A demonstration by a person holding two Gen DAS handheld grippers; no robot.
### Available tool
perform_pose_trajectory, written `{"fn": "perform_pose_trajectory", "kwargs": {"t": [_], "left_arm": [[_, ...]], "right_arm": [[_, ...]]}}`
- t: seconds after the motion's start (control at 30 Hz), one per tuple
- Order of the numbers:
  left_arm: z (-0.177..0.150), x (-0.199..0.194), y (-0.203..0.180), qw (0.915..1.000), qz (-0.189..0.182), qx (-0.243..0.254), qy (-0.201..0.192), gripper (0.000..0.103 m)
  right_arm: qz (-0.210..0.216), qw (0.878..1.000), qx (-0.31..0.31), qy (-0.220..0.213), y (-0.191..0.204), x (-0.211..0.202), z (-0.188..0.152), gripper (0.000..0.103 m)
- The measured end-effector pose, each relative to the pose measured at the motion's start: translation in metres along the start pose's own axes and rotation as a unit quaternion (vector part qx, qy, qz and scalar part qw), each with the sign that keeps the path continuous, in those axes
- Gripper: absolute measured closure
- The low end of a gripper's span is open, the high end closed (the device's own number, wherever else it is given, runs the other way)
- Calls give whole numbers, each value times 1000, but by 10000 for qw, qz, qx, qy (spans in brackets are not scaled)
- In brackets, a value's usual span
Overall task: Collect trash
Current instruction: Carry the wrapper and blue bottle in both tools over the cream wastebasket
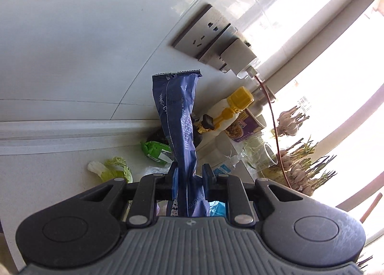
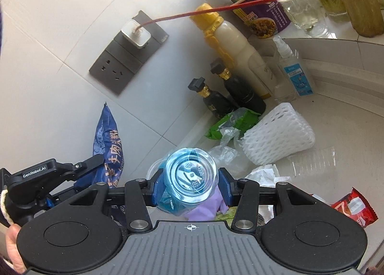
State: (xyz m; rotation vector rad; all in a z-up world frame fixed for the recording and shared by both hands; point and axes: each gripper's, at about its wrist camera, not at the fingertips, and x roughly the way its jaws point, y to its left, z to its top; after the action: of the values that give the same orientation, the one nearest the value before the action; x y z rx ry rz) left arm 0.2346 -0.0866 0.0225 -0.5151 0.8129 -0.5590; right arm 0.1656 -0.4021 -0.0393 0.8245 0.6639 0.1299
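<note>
Above the littered tabletop, the left gripper is pinching a blue wrapper while the right gripper is clamping a clear bottle; both jaws should be holding firm and lifting clear of the remaining litter.

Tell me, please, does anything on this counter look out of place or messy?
Yes. Loose trash lies scattered on the counter: a white foam net, a green wrapper, crumpled clear plastic, a red wrapper and a cabbage leaf beside the standing bottles.
</note>
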Motion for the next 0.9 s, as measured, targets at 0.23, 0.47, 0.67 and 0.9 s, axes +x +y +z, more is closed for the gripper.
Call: {"fn": "perform_pose_trajectory", "kwargs": {"t": [0.23,0.47,0.67,0.9], "left_arm": [[5,-42,7,9998,42,99,-157,86],[4,-87,29,9991,298,99,-287,86],[-2,-122,59,9976,560,-28,-398,86],[-16,-153,89,9948,930,12,-413,86]], "right_arm": [[50,9995,-301,62,36,-3,-7,57],[174,9975,-627,292,72,8,-26,57],[334,9943,-812,600,99,27,-48,57],[502,9897,-921,975,123,49,-81,57]]}}
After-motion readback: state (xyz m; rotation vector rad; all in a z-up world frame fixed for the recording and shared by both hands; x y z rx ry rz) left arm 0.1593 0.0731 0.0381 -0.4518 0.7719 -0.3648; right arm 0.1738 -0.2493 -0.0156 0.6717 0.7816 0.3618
